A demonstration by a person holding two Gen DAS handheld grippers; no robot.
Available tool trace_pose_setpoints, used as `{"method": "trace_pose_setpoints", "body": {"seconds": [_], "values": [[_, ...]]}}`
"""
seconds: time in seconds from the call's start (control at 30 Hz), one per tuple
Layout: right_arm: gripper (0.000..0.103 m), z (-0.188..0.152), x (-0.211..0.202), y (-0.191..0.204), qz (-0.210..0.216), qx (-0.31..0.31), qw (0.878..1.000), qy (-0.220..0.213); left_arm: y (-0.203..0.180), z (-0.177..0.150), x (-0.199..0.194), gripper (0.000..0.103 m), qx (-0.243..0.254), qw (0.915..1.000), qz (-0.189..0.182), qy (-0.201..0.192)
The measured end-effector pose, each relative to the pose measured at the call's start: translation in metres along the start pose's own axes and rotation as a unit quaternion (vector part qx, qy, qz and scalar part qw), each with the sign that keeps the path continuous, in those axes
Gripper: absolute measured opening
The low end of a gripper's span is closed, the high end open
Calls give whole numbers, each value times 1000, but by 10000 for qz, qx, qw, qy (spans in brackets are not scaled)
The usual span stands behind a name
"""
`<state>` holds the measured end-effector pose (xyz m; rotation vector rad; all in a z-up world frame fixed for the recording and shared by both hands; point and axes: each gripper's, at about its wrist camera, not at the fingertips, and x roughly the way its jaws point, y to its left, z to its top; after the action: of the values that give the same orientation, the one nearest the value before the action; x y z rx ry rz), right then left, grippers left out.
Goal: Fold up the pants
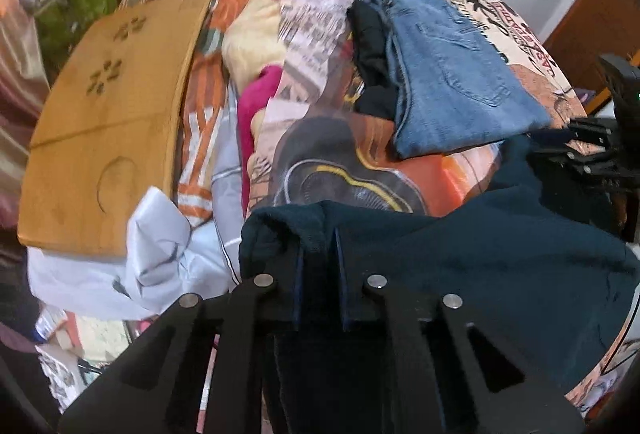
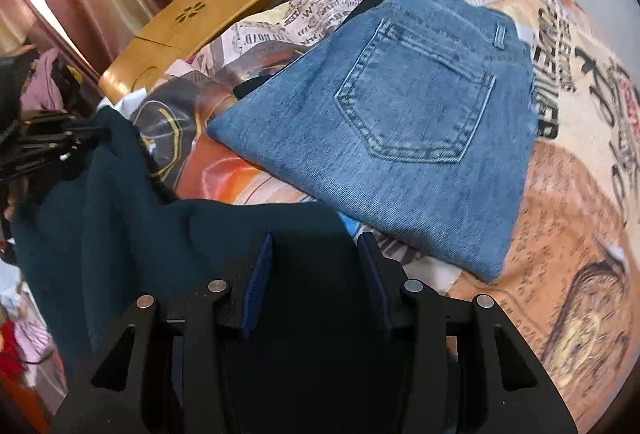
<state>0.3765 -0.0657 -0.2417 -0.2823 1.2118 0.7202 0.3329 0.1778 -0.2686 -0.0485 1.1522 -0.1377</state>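
Dark teal pants (image 1: 480,266) lie bunched at the near edge of the bed. My left gripper (image 1: 320,234) is shut on a fold at their left end, with cloth pinched in the narrow gap between the pads. In the right wrist view the same pants (image 2: 120,218) fill the space between the pads of my right gripper (image 2: 316,238), which grips a thick fold at their right end. Each gripper shows at the edge of the other's view: the right one (image 1: 592,150) and the left one (image 2: 48,142). The cloth hangs slack between them.
Folded blue jeans (image 2: 400,122) lie just beyond the pants on the printed bedspread (image 2: 560,194), over a black garment (image 1: 372,50). A wooden lap table (image 1: 108,122) sits at the left, with white cloth (image 1: 160,254) in front of it and a pink and yellow blanket (image 1: 256,94) beside it.
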Motion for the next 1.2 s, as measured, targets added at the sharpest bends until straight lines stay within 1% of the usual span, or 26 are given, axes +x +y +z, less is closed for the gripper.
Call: {"method": "trace_pose_setpoints", "body": {"seconds": [0.03, 0.1, 0.13, 0.17, 0.2, 0.23, 0.3, 0.37, 0.4, 0.5, 0.57, 0.67, 0.77, 0.9, 0.97, 1.0, 1.07, 1.1, 1.13, 1.17, 1.2], "values": [[43, 1, 1, -1, -33, 27, 10000, 4, -3, -1, -4, 12, 45, 10000, -12, -56], [47, 2, 6, -5, 30, 145, 9998, 131, -5, -3, -8, 12, 65, 9999, -20, -118], [47, 1, 8, -6, 86, 208, 9997, 108, -5, -3, -9, 12, 62, 9999, -10, -140], [43, 0, 11, -5, 112, 255, 9995, 116, -5, -4, -10, 12, 56, 9999, 8, -158], [35, 0, 13, -2, 61, 254, 9996, 100, -5, -6, -11, 12, 50, 9998, 57, -179], [31, -1, 12, 1, 35, 214, 9997, 72, -5, -7, -12, 12, 45, 9998, 97, -191], [22, -3, 4, 8, -109, 164, 9997, -141, -5, -8, -18, 12, 35, 9995, 158, -264], [18, -7, -10, 17, -242, 33, 9988, -432, -5, -8, -26, 12, 42, 9990, 233, -375], [15, -9, -16, 21, -319, -54, 9980, -549, -5, -6, -34, 12, 41, 9983, 290, -496], [11, -9, -39, 28, -628, -231, 9930, -970, -3, 3, -48, 12, 6, 9967, 371, -728], [11, -3, -52, 24, -806, -184, 9888, -1239, 1, 16, -53, 12, -76, 9955, 409, -849], [10, 11, -63, 3, -829, 148, 9859, -1448, 6, 41, -45, 13, -176, 9951, 388, -896], [10, 24, -54, -13, -924, 371, 9844, -1451, 4, 68, -20, 13, -125, 9953, 527, -806], [10, 34, -30, -27, -1194, 398, 9834, -1305, 2, 94, 23, 14, -124, 9963, 652, -538], [11, 34, -24, -33, -1117, 490, 9854, -1191, 4, 101, 39, 14, -159, 9975, 573, -387], [15, 33, -22, -38, -1020, 571, 9870, -1103, 5, 104, 47, 15, -181, 9982, 506, -270], [18, 32, -22, -45, -845, 729, 9892, -947, 5, 105, 51, 15, -161, 9988, 430, -145], [21, 30, -25, -45, -775, 782, 9896, -925, 5, 104, 47, 15, -124, 9991, 384, -159], [22, 28, -31, -45, -716, 831, 9895, -938, 5, 102, 42, 20, -107, 9992, 339, -175], [22, 26, -38, -44, -694, 862, 9891, -973, 6, 100, 34, 23, -117, 9993, 259, -224], [22, 23, -46, -43, -682, 896, 9883, -1029, 8, 96, 22, 29, -162, 9992, 159, -321]]}}
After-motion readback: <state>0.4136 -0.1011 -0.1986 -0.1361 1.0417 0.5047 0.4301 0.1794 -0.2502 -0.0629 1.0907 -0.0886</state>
